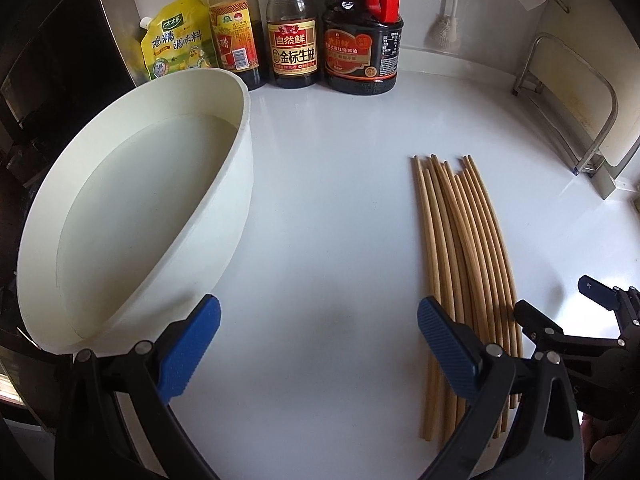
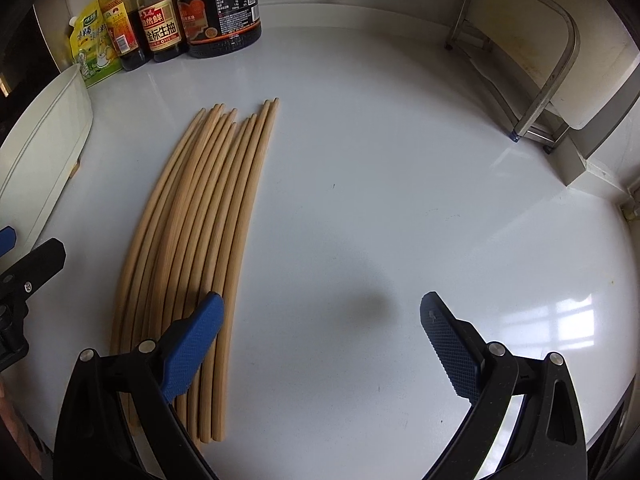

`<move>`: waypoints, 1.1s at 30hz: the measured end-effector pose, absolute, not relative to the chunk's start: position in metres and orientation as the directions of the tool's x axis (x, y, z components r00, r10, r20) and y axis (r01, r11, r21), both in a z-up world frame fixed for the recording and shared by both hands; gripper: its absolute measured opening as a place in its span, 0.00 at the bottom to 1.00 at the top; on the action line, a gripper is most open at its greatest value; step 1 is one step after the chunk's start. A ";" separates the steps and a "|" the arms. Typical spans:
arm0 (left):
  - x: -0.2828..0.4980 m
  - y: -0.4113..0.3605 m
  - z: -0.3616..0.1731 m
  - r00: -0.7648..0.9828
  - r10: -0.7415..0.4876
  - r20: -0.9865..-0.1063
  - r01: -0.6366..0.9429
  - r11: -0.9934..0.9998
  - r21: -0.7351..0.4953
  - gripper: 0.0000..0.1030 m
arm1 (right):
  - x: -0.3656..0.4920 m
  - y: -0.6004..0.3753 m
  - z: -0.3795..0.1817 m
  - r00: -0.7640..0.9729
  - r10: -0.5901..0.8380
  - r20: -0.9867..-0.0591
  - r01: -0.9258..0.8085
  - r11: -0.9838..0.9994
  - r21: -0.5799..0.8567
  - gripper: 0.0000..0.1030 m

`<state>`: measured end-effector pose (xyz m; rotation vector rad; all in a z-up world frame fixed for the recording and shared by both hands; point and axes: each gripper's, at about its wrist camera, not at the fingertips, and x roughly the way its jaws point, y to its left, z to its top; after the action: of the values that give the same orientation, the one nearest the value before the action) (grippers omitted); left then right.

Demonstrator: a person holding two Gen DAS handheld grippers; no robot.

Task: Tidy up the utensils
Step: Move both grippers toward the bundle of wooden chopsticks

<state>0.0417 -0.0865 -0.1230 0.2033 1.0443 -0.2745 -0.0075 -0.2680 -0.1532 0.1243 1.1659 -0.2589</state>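
So both my claws were hanging over the white countertop (image 2: pixel 400 160) with the jaws spread wide and nothing in either one. My left gripper (image 1: pixel 318 320) sat over bare counter between the white tub (image 1: pixel 132 216) and the bundle of wooden chopsticks (image 1: pixel 464 248). Its right pad (image 1: pixel 444 340) overlapped the near ends of the leftmost sticks in that view, though I couldn't tell if it actually touched them.

My right gripper (image 2: pixel 320 320) was just to the right of the same bundle, its left pad (image 2: pixel 196 336) covering a few sticks near their thick ends.

What differed between cams: the left one looked straight down into the tub, which was empty inside, and showed my right claw poking in from the lower right edge. The right cam only caught a sliver of the tub's outer wall at far left, but it gave the whole metal rack (image 2: pixel 532 60) with a cutting board (image 2: pixel 516 36) leaning in it, plus window glare on the counter.

Both showed the back row: yellow seasoning pouch (image 1: pixel 176 40), vinegar bottle (image 1: pixel 234 32), soy sauce bottle (image 1: pixel 292 36), and a dark soy jug with a red handle (image 1: pixel 364 40). The chopsticks lay flat, side by side, tips pointing toward the bottles.
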 end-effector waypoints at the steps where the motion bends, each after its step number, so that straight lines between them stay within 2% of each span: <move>1: 0.042 -0.087 -0.124 0.471 -0.130 -0.873 0.317 0.948 0.030 0.94 | -0.007 -0.268 -0.153 0.367 -0.139 -0.920 0.267 0.963 -0.039 0.92; 21: 0.030 -0.106 -0.146 0.407 -0.161 -0.899 0.385 0.923 0.009 0.94 | -0.009 -0.286 -0.156 0.362 -0.141 -0.922 0.279 0.959 -0.037 0.92; 27: 0.035 -0.111 -0.157 0.403 -0.120 -0.908 0.384 0.922 0.049 0.95 | -0.013 -0.289 -0.156 0.363 -0.150 -0.920 0.279 0.959 -0.046 0.92; 33: 0.034 -0.112 -0.159 0.401 -0.131 -0.907 0.384 0.923 0.036 0.94 | -0.015 -0.293 -0.155 0.367 -0.156 -0.917 0.290 0.956 -0.047 0.92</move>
<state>0.0340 -0.1120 -0.1595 0.2554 1.1146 -0.3297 -0.0153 -0.2931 -0.1552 0.1302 1.1614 -0.2874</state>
